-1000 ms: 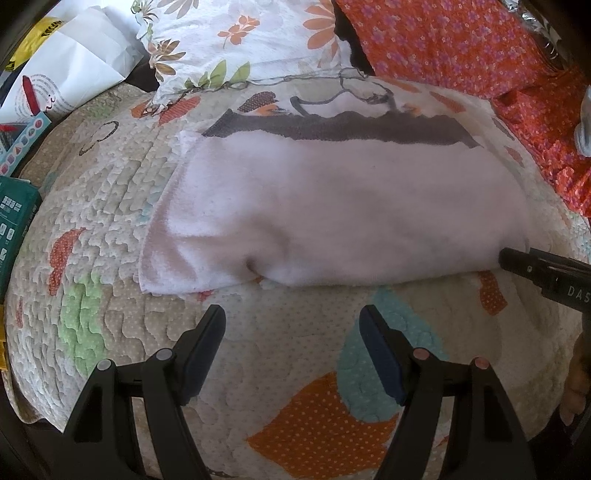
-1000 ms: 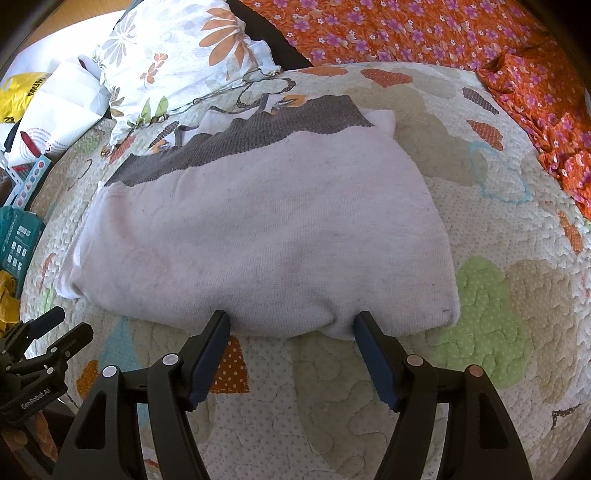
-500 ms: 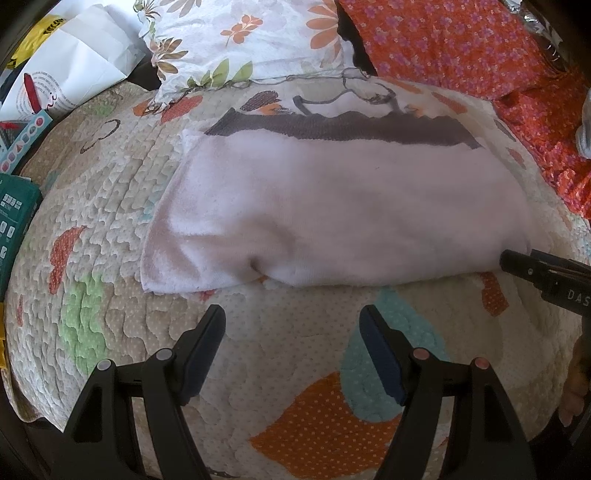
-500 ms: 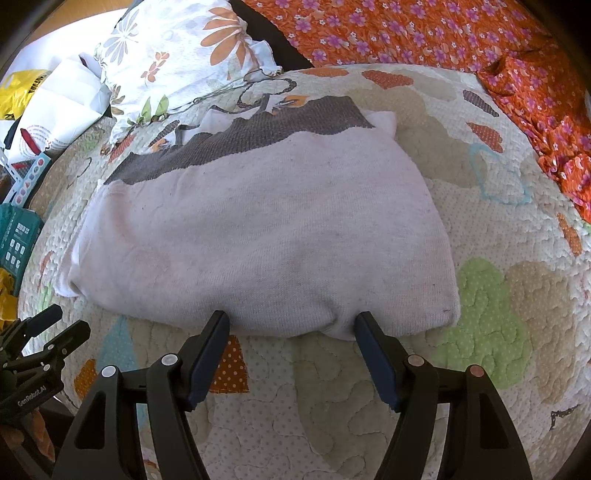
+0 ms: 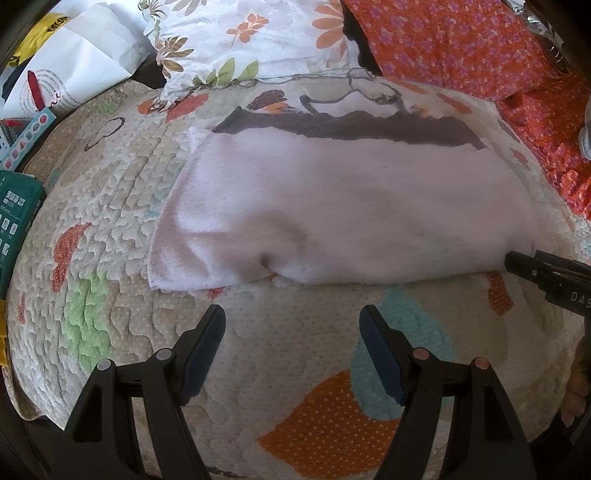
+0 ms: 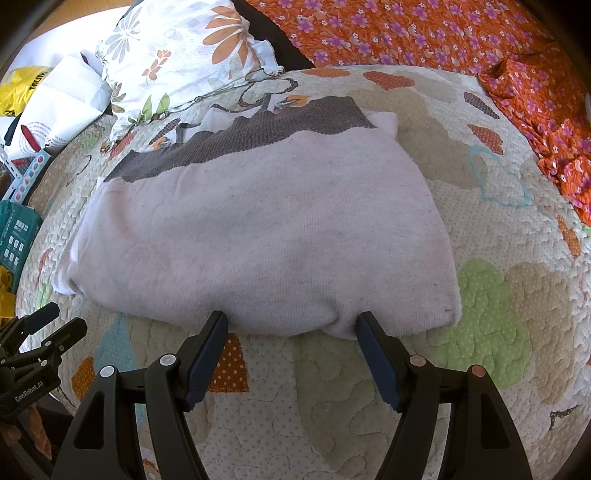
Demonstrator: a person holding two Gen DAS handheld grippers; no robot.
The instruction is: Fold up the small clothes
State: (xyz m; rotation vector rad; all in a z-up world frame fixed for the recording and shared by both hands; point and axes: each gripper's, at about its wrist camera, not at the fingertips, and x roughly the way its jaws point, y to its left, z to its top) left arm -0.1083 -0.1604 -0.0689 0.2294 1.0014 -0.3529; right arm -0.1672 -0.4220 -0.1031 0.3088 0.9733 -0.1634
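We work over a bed covered by a patchwork quilt [image 6: 498, 302], with a floral pillow [image 6: 177, 62] and orange flowered fabric [image 6: 424, 33] beyond it. The folded pale garment [image 6: 258, 236], dark band along its far edge, lies flat mid-quilt. Our left gripper [image 5: 291, 325] hovers just short of the garment's near edge, jaws apart, empty. Our right gripper [image 6: 291, 325] stands spread at that near edge, clamping nothing.

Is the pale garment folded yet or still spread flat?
Folded once: the pale garment lies doubled, a rounded fold along its near edge and its grey band showing beyond.
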